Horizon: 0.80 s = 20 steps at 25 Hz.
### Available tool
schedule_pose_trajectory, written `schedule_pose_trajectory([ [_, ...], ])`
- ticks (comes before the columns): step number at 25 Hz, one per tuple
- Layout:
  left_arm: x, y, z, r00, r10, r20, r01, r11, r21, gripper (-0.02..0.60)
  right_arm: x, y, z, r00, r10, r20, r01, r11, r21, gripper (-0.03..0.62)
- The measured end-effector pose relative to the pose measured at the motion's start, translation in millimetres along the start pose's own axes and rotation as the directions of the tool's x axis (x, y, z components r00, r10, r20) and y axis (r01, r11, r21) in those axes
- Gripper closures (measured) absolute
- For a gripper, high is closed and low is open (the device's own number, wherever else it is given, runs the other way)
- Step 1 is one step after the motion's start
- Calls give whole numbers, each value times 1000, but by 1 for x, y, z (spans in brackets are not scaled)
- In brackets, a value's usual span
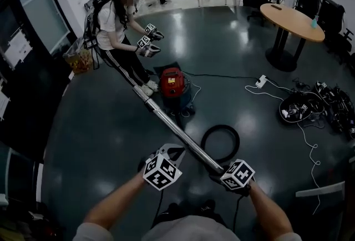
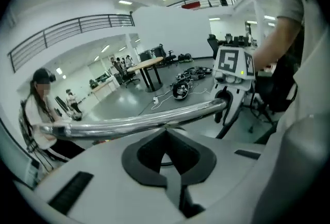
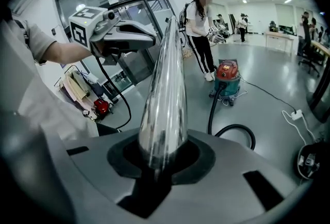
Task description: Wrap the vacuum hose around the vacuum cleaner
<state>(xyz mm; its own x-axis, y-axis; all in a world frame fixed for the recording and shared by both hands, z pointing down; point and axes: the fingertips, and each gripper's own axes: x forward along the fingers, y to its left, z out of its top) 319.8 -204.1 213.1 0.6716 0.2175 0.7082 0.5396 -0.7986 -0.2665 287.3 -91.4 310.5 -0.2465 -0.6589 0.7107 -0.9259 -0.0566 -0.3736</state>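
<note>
The metal tube (image 1: pixel 177 129) is clamped at its near end in the right gripper (image 1: pixel 221 169) and runs away from it towards the red vacuum cleaner (image 1: pixel 172 81), well ahead on the glossy dark floor (image 1: pixel 100 123). The black hose (image 1: pixel 221 126) loops just beyond that gripper. The left gripper (image 1: pixel 176 152), jaws together and empty, sits just beside the tube. Its own view alone shows a balcony railing (image 2: pixel 72 27) overhead.

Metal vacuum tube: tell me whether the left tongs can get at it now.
Probably yes. The metal tube lies straight across the tips of the left tongs with nothing between, but they are shut and must open first. The right tongs grip it.
</note>
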Motion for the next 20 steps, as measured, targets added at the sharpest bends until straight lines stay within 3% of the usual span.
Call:
schedule_pose_trajectory([
  [3, 6, 12, 12, 997, 69, -28, -62, 979, 192, 575, -14, -11, -4, 999, -9, -40, 8, 1000, -23, 502],
  [5, 9, 22, 24, 994, 111, 0, -105, 939, 327, 575, -22, -17, -6, 998, -14, -66, 12, 999, -34, 503],
  [7, 14, 27, 32, 994, 102, 34, -106, 896, 431, 572, -26, -21, -10, 995, -20, -95, 17, 999, -40, 503],
  [8, 18, 28, 34, 997, 68, 34, -76, 883, 464, 561, -28, -23, -11, 994, -25, -111, 20, 999, -42, 503],
  [10, 27, 27, 32, 1000, -25, -4, 24, 866, 500, 407, -32, -26, -11, 988, -38, -149, 31, 998, -48, 503],
  [12, 38, 29, 24, 994, -95, -59, 112, 835, 539, 316, -34, -30, -9, 981, -50, -187, 41, 998, -50, 503],
  [16, 60, 39, 10, 975, -183, -129, 223, 745, 628, 305, -31, -41, 0, 965, -67, -253, 55, 997, -53, 503],
  [20, 80, 44, 8, 945, -287, -160, 321, 706, 631, 305, -29, -58, 21, 947, -84, -311, 63, 995, -76, 503],
])
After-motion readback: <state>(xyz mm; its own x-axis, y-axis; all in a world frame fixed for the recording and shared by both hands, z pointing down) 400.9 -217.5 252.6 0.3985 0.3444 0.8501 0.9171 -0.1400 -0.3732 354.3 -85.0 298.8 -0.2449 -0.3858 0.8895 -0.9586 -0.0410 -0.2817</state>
